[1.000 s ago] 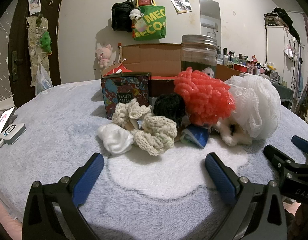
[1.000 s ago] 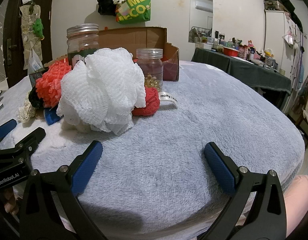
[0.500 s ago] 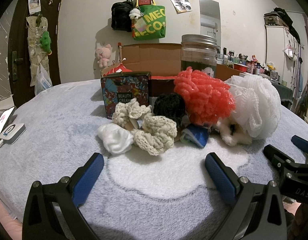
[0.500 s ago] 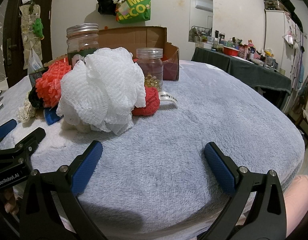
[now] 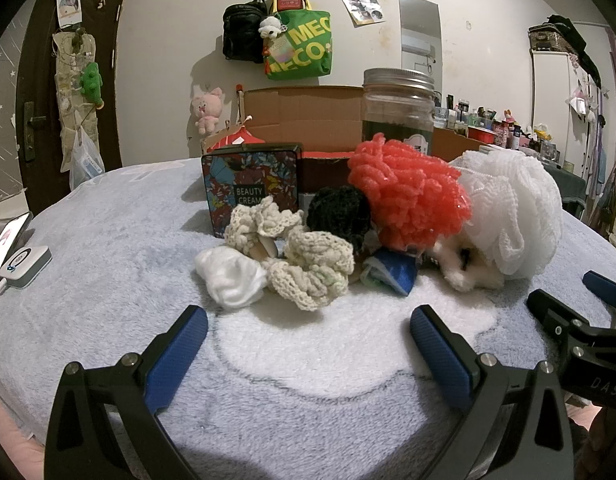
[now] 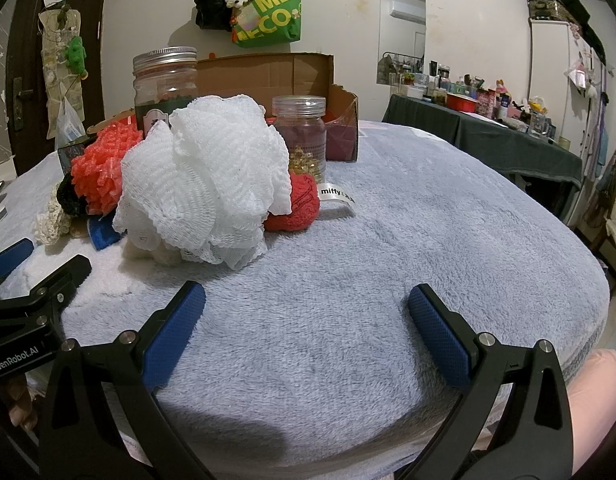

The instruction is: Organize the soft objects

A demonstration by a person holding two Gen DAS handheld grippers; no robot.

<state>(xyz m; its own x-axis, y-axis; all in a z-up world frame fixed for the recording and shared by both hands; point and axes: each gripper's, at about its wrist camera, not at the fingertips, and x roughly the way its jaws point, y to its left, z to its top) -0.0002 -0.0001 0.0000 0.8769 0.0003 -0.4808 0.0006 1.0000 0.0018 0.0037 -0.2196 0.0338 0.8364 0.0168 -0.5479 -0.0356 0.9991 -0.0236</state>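
Note:
A heap of soft things lies on the grey fleece blanket (image 5: pixel 108 240): a white mesh bath puff (image 5: pixel 511 216) (image 6: pixel 204 180), a coral-red puff (image 5: pixel 407 200) (image 6: pixel 98 172), a black crocheted ball (image 5: pixel 339 208), two cream crocheted scrunchies (image 5: pixel 311 268), a white cloth wad (image 5: pixel 232 276), a blue cloth (image 5: pixel 391 272) and a red knitted piece (image 6: pixel 296 208). My left gripper (image 5: pixel 308 344) is open, low in front of the scrunchies, holding nothing. My right gripper (image 6: pixel 306 320) is open over bare blanket, to the right of the white puff.
Behind the heap stand a "Beauty Cream" tin (image 5: pixel 252 188), a tall glass jar (image 5: pixel 397 112), a smaller plastic jar (image 6: pixel 300 132) and an open cardboard box (image 5: pixel 308 116). A phone and a white device (image 5: pixel 24 260) lie at the left edge. A dark cluttered table (image 6: pixel 487 128) stands beyond the bed.

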